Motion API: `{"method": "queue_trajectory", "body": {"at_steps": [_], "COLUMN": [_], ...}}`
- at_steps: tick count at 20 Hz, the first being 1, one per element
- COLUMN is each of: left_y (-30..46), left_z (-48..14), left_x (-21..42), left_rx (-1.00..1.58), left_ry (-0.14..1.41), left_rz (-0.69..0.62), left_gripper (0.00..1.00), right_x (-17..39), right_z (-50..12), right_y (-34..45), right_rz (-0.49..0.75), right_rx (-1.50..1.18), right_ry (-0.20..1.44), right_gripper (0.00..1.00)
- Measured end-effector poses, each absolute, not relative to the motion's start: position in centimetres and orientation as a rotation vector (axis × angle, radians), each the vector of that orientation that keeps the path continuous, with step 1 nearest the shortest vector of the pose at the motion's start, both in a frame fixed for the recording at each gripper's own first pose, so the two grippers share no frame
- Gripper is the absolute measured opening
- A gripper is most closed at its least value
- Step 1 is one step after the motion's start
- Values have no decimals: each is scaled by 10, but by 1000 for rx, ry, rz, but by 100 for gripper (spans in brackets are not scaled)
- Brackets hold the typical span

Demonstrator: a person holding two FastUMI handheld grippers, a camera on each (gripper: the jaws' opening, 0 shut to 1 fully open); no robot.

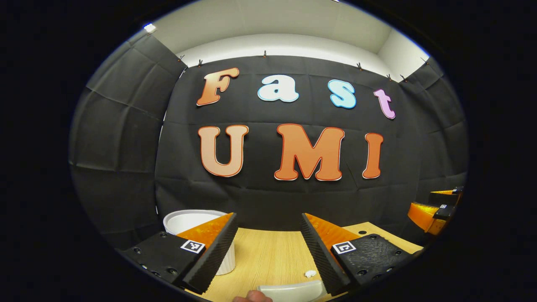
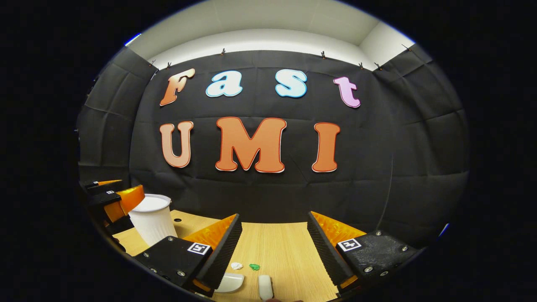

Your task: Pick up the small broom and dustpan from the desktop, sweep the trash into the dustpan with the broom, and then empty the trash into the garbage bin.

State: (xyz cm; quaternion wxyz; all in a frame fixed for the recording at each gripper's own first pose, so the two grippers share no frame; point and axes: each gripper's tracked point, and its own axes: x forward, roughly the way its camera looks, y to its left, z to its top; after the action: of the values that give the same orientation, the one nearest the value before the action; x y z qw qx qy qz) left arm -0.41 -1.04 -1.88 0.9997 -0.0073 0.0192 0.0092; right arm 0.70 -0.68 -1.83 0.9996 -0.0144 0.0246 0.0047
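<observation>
1. Hovering above the pale wood-grain desk (image 1: 268,256), the left tool (image 1: 268,247) has its two fingers spread wide apart with nothing between them but bare desk.
2. Just ahead of that tool's left finger stands a white ribbed plastic garbage bin (image 1: 188,220), its round rim partly hidden behind the finger.
3. Close below the left tool, near its right finger, lies a small white crumpled scrap of trash (image 1: 310,274), and just beneath it a white curved plastic piece (image 1: 293,290) sits at the bottom edge of the left gripper view; whether it is the dustpan or the broom cannot be told there.
4. A fingertip of a hand (image 1: 251,297) peeks in beside that piece.
5. Far off to the left tool's right, the other tool shows at the view's edge.
6. The right tool (image 2: 275,245) also hangs over the desk, fingers wide apart and gripping nothing.
7. Below the right tool, between its fingers, lie the white scrap, a small green scrap of trash (image 2: 254,266), a white handle-like piece (image 2: 265,287) and a white shallow dustpan-like shell (image 2: 228,282) by the left finger.
8. Farther to its left stands the bin, with the left tool just beside its rim.
</observation>
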Motion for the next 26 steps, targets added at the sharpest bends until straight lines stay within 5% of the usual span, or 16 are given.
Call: {"method": "queue_trajectory", "body": {"at_steps": [26], "left_y": [-45], "left_z": [-73], "left_x": [-9], "left_rx": [-27], "left_ry": [193], "left_rz": [-38], "left_gripper": [94], "right_x": [2], "right_z": [-73], "right_y": [-1], "right_rz": [83], "right_rx": [-41], "right_ry": [196], "right_gripper": [94]}}
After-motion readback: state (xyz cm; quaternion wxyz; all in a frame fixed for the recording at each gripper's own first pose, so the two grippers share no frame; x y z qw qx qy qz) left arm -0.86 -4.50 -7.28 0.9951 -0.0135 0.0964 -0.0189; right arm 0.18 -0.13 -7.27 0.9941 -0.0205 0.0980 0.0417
